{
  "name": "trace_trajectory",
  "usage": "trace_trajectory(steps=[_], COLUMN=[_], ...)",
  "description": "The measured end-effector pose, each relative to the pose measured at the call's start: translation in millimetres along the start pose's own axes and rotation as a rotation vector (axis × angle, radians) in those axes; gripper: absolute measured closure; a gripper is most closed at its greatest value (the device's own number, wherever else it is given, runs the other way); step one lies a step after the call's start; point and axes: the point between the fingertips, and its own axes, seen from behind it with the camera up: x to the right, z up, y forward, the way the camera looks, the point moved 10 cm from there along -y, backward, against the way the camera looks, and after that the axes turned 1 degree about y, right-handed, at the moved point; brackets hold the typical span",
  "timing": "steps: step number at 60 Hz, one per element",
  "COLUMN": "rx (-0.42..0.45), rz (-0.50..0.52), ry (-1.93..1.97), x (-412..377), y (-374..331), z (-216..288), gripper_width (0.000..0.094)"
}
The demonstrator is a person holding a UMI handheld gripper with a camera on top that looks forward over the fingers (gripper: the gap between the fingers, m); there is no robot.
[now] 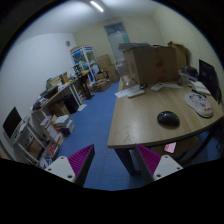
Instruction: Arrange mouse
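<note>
A dark mouse lies on the light wooden desk, ahead and to the right of my gripper. The gripper hangs in the air over the blue carpet, short of the desk's near edge. Its two fingers with magenta pads stand wide apart with nothing between them. The right finger lies below the desk's near corner.
A cardboard box and a monitor stand further back on the desk, with a round white object beyond the mouse. Cluttered shelves and desks line the left side. Blue carpet stretches between them.
</note>
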Motion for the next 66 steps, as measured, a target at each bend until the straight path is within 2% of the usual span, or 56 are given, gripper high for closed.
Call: trace_trajectory(steps=[10, 14, 31, 38, 49, 53, 55, 66], rx=[-0.013, -0.004, -0.01, 0.016, 0.052, 0.031, 0.061, 0.097], rz=[-0.006, -0.02, -0.19, -0.248, -0.248, -0.264, -0.255, -0.255], ry=[-0.017, -0.015, -0.052, -0.078, -0.118, -0.14, -0.139, -0.14], x=[20, 57, 156, 195, 230, 240, 241, 252], y=[-14, -12, 5, 24, 68, 83, 88, 114], z=[-4, 3, 1, 12, 30, 31, 37, 56], gripper_width=[0.0111, 0.0111, 0.0115, 0.0116, 0.0114, 0.0106, 0.0115, 0.0119])
